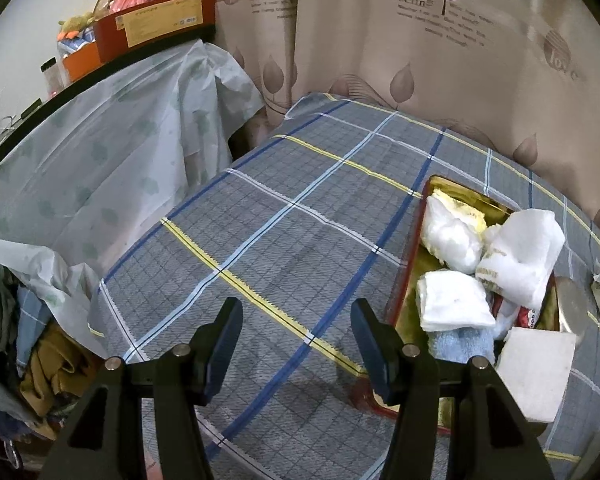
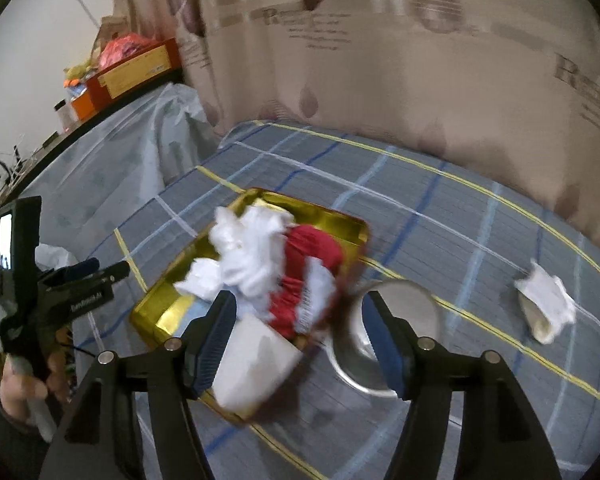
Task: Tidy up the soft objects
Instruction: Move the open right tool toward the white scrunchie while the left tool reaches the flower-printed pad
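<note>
White crumpled cloths (image 1: 456, 236), a blue towel (image 1: 460, 344) and a red cloth (image 2: 312, 264) are heaped in the gold tray (image 2: 160, 316); one white piece (image 2: 548, 300) is left outside

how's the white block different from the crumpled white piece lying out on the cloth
The white block is flat-sided and squared; the crumpled piece is wrinkled and shapeless. The block lies at the gold tray's near edge among other soft things; the crumpled piece lies alone on the plaid cloth, apart from the tray. Both are white.
</note>
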A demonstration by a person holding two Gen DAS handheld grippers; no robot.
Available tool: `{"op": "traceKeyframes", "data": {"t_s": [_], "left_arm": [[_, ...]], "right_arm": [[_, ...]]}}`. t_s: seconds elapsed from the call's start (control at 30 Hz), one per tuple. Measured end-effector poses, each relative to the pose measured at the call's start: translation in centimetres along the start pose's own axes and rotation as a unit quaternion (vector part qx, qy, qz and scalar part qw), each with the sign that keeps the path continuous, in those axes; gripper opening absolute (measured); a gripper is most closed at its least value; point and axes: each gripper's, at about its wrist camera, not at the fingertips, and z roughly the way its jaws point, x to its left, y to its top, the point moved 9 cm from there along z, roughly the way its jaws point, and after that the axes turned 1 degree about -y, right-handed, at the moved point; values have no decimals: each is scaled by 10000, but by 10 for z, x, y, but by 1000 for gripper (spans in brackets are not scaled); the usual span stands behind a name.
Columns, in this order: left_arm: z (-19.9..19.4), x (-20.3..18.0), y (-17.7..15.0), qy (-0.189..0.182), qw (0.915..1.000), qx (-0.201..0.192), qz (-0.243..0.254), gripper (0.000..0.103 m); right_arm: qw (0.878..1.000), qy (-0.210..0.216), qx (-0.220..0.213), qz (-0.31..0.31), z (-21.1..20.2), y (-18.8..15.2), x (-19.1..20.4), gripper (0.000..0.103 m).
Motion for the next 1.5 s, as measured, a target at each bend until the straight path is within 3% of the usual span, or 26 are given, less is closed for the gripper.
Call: {"op": "traceKeyframes", "data": {"t_s": [0.3,0.5,0.77,1.03,1.2,1.33,1.5], "left_arm": [[2,-1,-1,57,10000,12,32,58],[3,-6,-4,150,9996,1,219,58],[8,-11,-8,163,9993,79,318,58],[-6,-20,-4,164,9990,-3,424,58],[-34,-60,3,-28,9962,-82,872,58],[-57,-118,10,-513,9907,-137,1254,58],[-70,-212,11,-1287,9774,-16,1676,58]], "right_arm": [[9954,-757,-106,572,-58,-23,-111,63],[9826,-1491,-91,1099,-82,-36,-207,63],[9652,-1975,146,1708,-76,-66,-299,63],[9595,-1996,253,1973,-51,-80,-339,63],[9585,-1938,285,2071,-38,-96,-356,63],[9546,-2003,352,2177,-28,-118,-374,63],[9507,-2171,304,2195,-26,-136,-391,63]]}}
